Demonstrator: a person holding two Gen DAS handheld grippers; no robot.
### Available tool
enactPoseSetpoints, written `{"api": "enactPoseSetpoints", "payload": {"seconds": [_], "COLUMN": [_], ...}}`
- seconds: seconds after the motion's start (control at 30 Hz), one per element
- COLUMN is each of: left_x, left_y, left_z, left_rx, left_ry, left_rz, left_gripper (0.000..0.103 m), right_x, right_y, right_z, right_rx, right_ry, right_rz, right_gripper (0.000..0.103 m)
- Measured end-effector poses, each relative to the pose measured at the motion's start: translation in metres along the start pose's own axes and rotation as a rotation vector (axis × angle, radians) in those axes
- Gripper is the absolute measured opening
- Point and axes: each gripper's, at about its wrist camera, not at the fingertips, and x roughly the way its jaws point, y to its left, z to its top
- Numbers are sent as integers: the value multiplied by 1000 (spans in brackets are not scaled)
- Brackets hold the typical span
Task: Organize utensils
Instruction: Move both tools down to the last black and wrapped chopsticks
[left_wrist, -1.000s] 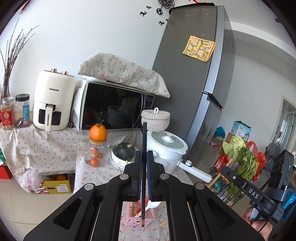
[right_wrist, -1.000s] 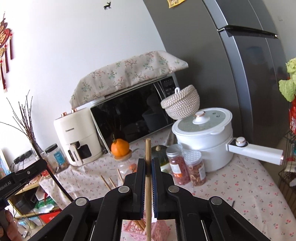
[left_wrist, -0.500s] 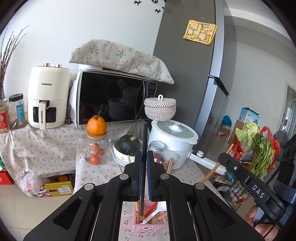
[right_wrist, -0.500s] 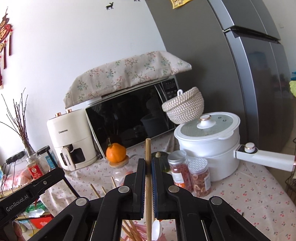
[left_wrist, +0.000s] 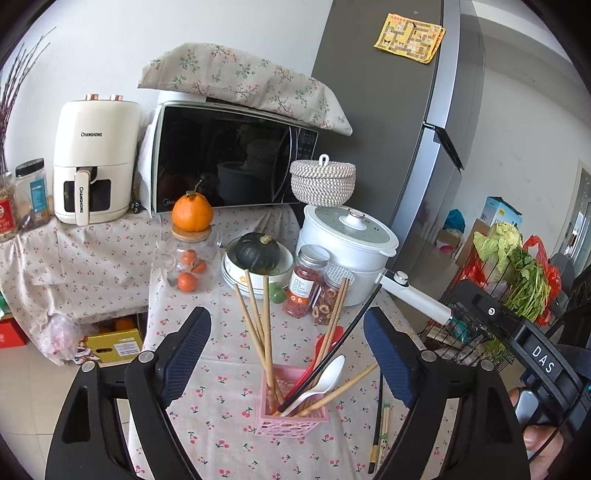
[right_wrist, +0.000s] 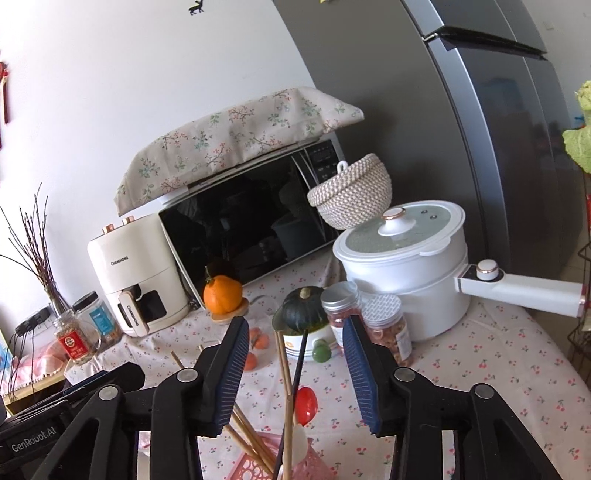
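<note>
A pink perforated holder (left_wrist: 291, 413) stands on the cherry-print tablecloth and holds several wooden chopsticks (left_wrist: 258, 321), a black chopstick (left_wrist: 332, 343), a white spoon (left_wrist: 321, 380) and a red spoon (left_wrist: 325, 341). My left gripper (left_wrist: 286, 358) is open and empty above and around the holder. My right gripper (right_wrist: 295, 373) is open and empty just above the same holder (right_wrist: 255, 461), with a wooden chopstick (right_wrist: 284, 369) and a black chopstick (right_wrist: 299, 362) standing between its fingers. More chopsticks (left_wrist: 380, 424) lie on the cloth right of the holder.
Behind the holder stand a white pot (left_wrist: 343, 247) with a long handle, two spice jars (left_wrist: 310, 280), a bowl with a dark squash (left_wrist: 258, 254) and a glass jar topped by an orange (left_wrist: 192, 236). A microwave (left_wrist: 229, 166), air fryer (left_wrist: 94, 162) and fridge (left_wrist: 399, 129) stand behind.
Both grippers opened. The left one let go of the black chopstick and the right one let go of the wooden chopstick; both chopsticks now stand in the pink holder.
</note>
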Motion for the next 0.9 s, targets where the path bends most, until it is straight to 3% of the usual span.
{"api": "enactPoseSetpoints", "payload": {"seconds": [0.2,0.4,0.53,0.73,0.9], "left_x": [-2,4,13,33,47], "left_y": [0,1,1,4,11], "left_z": [-13,-35,-56,-91,-108], "left_rx": [3,-4,-6,52,28], "left_ry": [62,160,249,385,479], "left_rz": [10,1,-9,44,40], "left_gripper": [94,94,94,96,96], "right_x": [-14,-20,-15,6,35], "right_y": [-13,-27,-45,-80,-111], "right_z": [-3,-17,-32,-64,-100], "right_rx": [-11,-63,-74,-96,-94], "right_ry": [30,100,185,348,579], "right_rz": [-33,-111,-167,-288,-418], "right_gripper": [79,92,95,95,95]}}
